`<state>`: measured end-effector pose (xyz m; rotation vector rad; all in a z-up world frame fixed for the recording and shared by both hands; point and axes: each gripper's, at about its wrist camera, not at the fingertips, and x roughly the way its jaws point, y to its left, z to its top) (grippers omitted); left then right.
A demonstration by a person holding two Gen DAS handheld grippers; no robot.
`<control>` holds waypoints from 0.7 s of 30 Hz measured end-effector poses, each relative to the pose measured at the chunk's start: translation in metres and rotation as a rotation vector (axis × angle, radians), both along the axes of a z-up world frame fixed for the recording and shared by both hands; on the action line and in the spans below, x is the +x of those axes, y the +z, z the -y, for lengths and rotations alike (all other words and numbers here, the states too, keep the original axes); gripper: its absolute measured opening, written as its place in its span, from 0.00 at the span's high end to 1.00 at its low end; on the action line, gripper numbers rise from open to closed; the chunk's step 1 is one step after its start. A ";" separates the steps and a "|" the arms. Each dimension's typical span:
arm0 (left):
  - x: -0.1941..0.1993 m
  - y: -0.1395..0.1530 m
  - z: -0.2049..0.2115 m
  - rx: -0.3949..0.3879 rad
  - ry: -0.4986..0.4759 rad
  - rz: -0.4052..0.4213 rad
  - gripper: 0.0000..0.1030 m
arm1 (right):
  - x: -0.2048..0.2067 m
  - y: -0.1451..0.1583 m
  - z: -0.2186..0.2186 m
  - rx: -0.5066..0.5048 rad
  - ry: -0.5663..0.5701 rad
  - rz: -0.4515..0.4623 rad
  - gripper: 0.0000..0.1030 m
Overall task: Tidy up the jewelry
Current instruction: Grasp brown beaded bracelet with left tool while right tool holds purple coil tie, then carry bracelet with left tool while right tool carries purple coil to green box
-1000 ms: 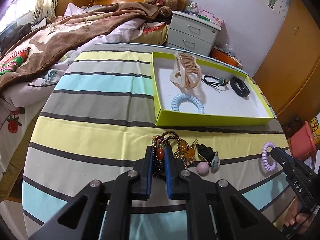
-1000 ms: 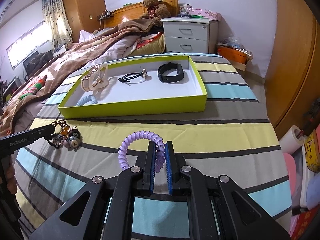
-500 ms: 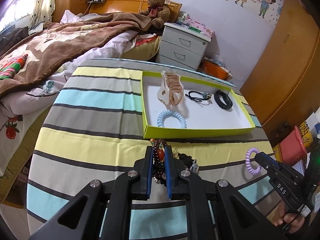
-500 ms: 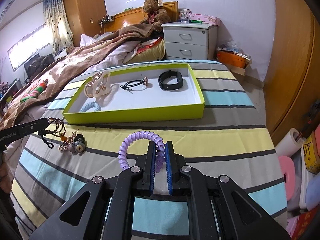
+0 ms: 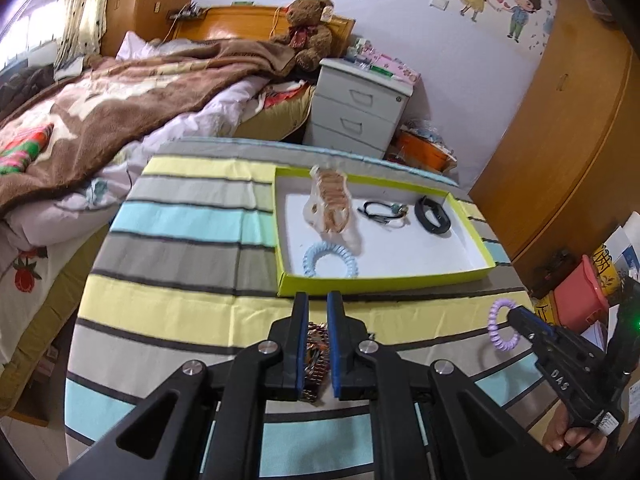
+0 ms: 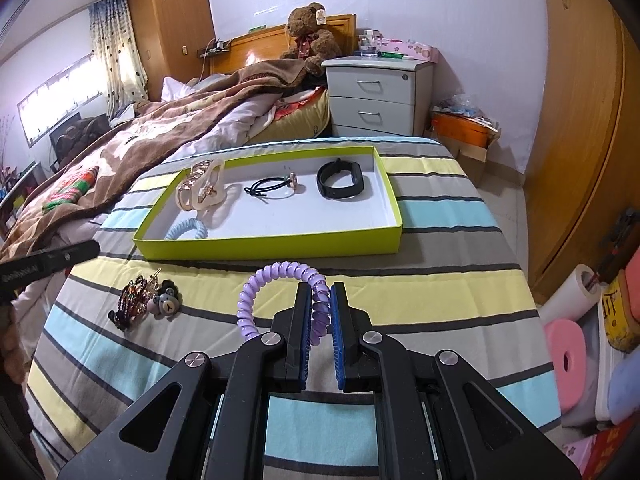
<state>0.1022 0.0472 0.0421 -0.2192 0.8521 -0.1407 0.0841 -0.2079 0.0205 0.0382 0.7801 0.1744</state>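
My right gripper (image 6: 320, 292) is shut on a purple spiral hair tie (image 6: 280, 270), held just above the striped cloth in front of the lime-green tray (image 6: 268, 248). The left wrist view shows that tie (image 5: 496, 328) at the right gripper's tip (image 5: 514, 314). My left gripper (image 5: 316, 300) is shut, its tips bare. Dark beaded bracelets (image 5: 316, 352) show through the narrow gap, lying below. In the right wrist view the left gripper (image 6: 90, 249) hovers up-left of the bracelets (image 6: 130, 302), which lie heaped beside a bear clip (image 6: 168, 300).
The tray holds a beige claw clip (image 6: 202, 188), a black elastic (image 6: 272, 190), a black band (image 6: 340, 180) and a blue spiral tie (image 6: 186, 230). A bed with a brown blanket (image 6: 160, 128) lies left, a white nightstand (image 6: 376, 96) behind, wooden wardrobes right.
The left gripper has risen. The beaded bracelet that hung from it half a second ago now lies on the cloth in the pile. The right gripper still grips the purple tie in place.
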 end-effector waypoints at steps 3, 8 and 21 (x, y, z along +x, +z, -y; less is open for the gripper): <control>0.001 -0.015 -0.011 -0.003 0.032 -0.043 0.84 | 0.000 -0.002 0.001 0.000 0.001 -0.005 0.91; -0.007 -0.031 -0.011 0.003 -0.007 -0.077 0.63 | 0.001 -0.004 0.000 0.002 0.005 -0.011 0.91; -0.018 -0.054 0.033 0.206 -0.088 -0.095 0.54 | 0.001 -0.010 0.001 0.007 0.003 -0.025 0.91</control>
